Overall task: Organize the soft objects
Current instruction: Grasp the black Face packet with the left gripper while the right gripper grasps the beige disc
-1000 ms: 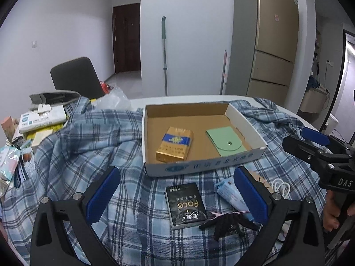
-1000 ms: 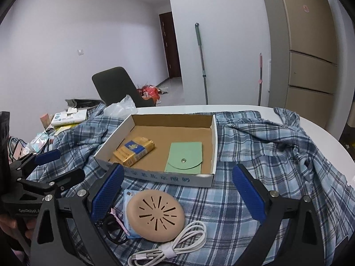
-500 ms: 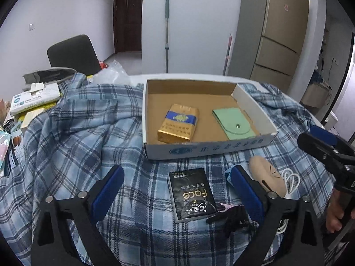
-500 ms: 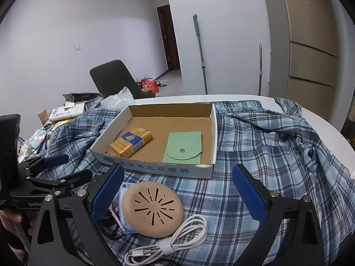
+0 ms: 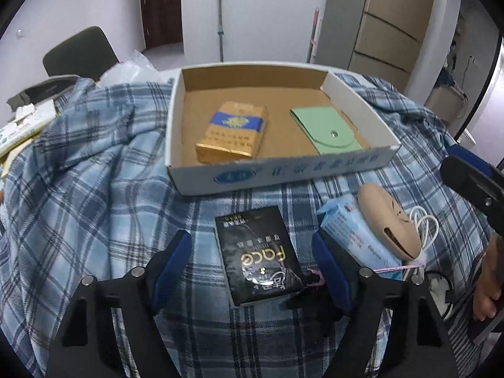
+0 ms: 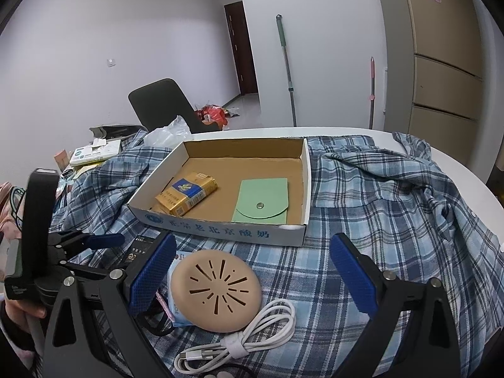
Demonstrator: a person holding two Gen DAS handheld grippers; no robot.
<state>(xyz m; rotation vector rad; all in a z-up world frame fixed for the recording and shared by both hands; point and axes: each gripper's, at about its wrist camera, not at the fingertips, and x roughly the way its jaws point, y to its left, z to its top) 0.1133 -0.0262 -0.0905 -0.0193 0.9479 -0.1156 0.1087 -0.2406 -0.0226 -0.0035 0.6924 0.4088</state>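
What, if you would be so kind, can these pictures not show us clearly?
- Blue tissue pack, right wrist view: mostly hidden under the tan perforated disc.
- Black hair tie, left wrist view: partly hidden behind the left gripper.
- White USB cable, left wrist view: mostly hidden behind the disc.

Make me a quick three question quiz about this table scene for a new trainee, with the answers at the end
1. True or false: the green snap pouch lies inside the cardboard box.
2. Which thing lies between the open fingers of the left gripper? A) black tissue pack B) white cable C) gold cigarette pack
3. Fill in: the tan round silicone pad rests partly on a ____ tissue pack.

Key: 1 true. 2 A; the right gripper is open too, with the pad between its fingers. 3 blue.
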